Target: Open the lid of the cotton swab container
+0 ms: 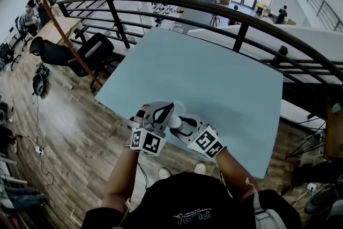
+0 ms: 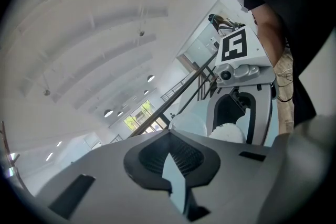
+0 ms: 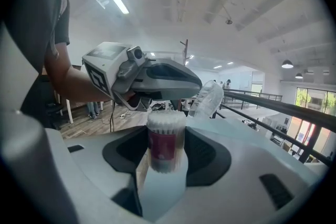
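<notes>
The right gripper point(image 3: 165, 153) has its fingers clamped on the cotton swab container point(image 3: 166, 136), which stands upright with its long axis vertical and swab tips up, over the bench point(image 1: 214, 72). Just beyond, the left gripper point(image 2: 169, 150) has its fingers together, with the clear lid point(image 3: 207, 98) tilted beside them.

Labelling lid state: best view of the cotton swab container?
Right gripper view: cotton swab container centred and close, swab tips exposed. Left gripper view shows only its white top; head view, a white speck.

The cotton swab container point(image 3: 166, 144) has a dark red label; the table point(image 1: 203, 72) is pale blue.
</notes>
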The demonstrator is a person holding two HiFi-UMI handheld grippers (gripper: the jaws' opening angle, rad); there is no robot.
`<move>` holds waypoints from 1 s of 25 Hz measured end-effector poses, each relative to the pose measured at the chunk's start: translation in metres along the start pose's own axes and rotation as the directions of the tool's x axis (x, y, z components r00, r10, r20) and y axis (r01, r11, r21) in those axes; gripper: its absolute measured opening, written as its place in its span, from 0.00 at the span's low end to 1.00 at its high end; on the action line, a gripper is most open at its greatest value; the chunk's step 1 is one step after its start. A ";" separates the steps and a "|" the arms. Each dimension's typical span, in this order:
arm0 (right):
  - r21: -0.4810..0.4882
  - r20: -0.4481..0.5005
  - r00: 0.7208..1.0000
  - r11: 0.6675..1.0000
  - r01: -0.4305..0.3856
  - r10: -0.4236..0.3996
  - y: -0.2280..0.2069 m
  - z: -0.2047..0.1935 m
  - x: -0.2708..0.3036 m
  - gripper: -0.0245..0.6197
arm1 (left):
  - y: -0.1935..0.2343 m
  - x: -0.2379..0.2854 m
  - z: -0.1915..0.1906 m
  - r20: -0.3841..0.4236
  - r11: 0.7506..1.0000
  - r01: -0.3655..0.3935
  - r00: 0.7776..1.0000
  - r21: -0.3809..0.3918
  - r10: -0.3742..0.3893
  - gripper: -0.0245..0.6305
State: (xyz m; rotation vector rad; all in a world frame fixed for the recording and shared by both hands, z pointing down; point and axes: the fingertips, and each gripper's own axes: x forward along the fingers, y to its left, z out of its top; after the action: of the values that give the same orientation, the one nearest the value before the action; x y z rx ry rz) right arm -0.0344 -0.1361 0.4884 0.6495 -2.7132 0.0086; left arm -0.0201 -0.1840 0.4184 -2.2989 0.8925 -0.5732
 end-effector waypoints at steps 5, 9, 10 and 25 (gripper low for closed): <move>-0.019 0.006 1.000 1.000 -0.016 0.016 0.008 0.004 -0.002 0.39 | -0.003 0.004 -0.002 -0.016 1.000 0.014 1.000 0.021 -0.013 0.06; -0.021 0.010 1.000 1.000 -0.014 0.015 0.005 0.002 -0.001 0.39 | -0.005 0.009 -0.004 -0.020 1.000 0.023 1.000 0.018 -0.023 0.06; -0.016 0.013 1.000 1.000 -0.011 0.011 0.003 0.000 0.000 0.39 | -0.004 0.010 -0.005 -0.020 1.000 0.022 1.000 0.014 -0.022 0.06; 0.149 0.111 0.961 0.960 0.236 -0.254 -0.055 0.002 -0.019 0.39 | 0.033 -0.027 -0.038 0.047 0.821 -0.143 0.978 -0.553 0.203 0.06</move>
State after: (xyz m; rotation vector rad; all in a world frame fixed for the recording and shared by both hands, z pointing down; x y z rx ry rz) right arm 0.0049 -0.1769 0.4763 1.0586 -2.7514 0.0923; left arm -0.0752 -0.1986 0.4192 -2.6724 1.3340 -0.1130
